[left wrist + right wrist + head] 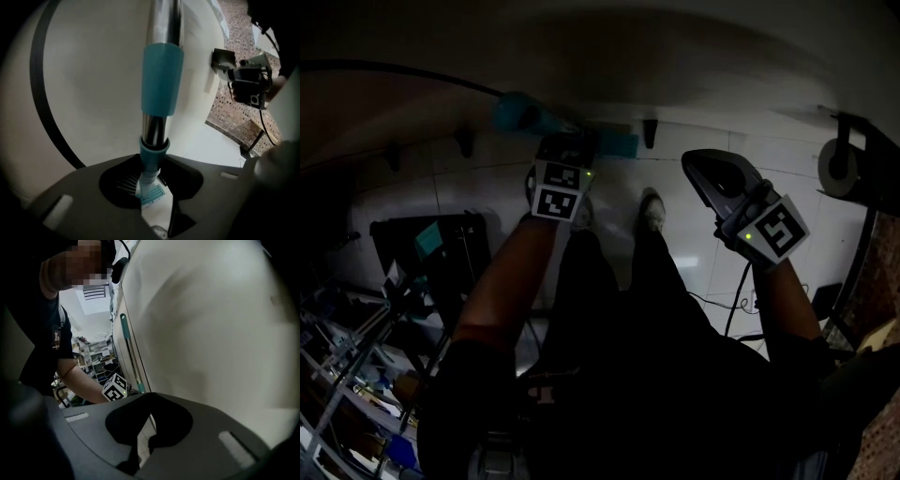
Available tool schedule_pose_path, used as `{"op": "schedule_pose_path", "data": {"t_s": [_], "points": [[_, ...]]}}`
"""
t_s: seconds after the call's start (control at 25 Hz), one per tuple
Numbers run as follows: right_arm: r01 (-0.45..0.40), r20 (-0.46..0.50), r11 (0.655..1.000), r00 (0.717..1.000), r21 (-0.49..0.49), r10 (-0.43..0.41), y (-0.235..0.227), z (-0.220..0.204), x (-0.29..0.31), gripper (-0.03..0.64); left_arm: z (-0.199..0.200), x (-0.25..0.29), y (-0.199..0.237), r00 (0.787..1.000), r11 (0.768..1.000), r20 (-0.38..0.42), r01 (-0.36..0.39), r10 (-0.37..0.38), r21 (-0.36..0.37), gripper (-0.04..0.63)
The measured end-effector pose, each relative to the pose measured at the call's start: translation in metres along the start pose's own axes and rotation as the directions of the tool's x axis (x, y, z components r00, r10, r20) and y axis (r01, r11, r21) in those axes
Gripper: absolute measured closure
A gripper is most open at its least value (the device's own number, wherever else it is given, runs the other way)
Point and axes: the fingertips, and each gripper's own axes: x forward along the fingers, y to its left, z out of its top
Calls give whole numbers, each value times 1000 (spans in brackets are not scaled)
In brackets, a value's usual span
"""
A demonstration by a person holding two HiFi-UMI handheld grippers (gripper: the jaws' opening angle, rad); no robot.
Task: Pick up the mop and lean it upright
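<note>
Left gripper view is showing the left gripper (152, 187) clamping its jaws on the mop (161, 79). The mop's shiny metal pole, with a teal sleeve around it, is rising out of the jaws in front of a pale wall (93, 84). Right gripper view is showing the right gripper (144, 441) with its jaws standing a little apart and nothing between them. Beyond it the mop pole is standing nearly upright close along the same wall, though whether it is touching the wall cannot be told. The person's arm (75, 373) is reaching toward the pole's lower part. Head view, very dark, is looking down on both grippers above a white tiled floor (703, 272). The left one is sitting at the teal part of the mop, the right one is well apart from it, and the person's shoes (652, 211) are showing between them.
</note>
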Motion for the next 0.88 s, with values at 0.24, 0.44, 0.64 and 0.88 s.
{"op": "schedule_pose_path", "data": {"t_s": [0.24, 0.44, 0.64, 0.88], "points": [[-2, -34, 999, 999, 44, 4, -5, -30, 1, 603, -27, 41, -7, 1000, 1000, -22, 5, -5, 4, 465], [-3, -43, 998, 999, 67, 6, -11, -50, -1, 603, -5, 61, -4, 1000, 1000, 28, -13, 13, -4, 465], [-5, -53, 997, 999, 82, 9, -11, -59, -2, 603, 1, 68, 1, 999, 1000, 36, -17, 17, -18, 463], [-6, -44, 997, 999, 82, 9, -10, -59, -4, 603, 1, 71, 0, 1000, 1000, 20, -9, 9, -21, 460]]}}
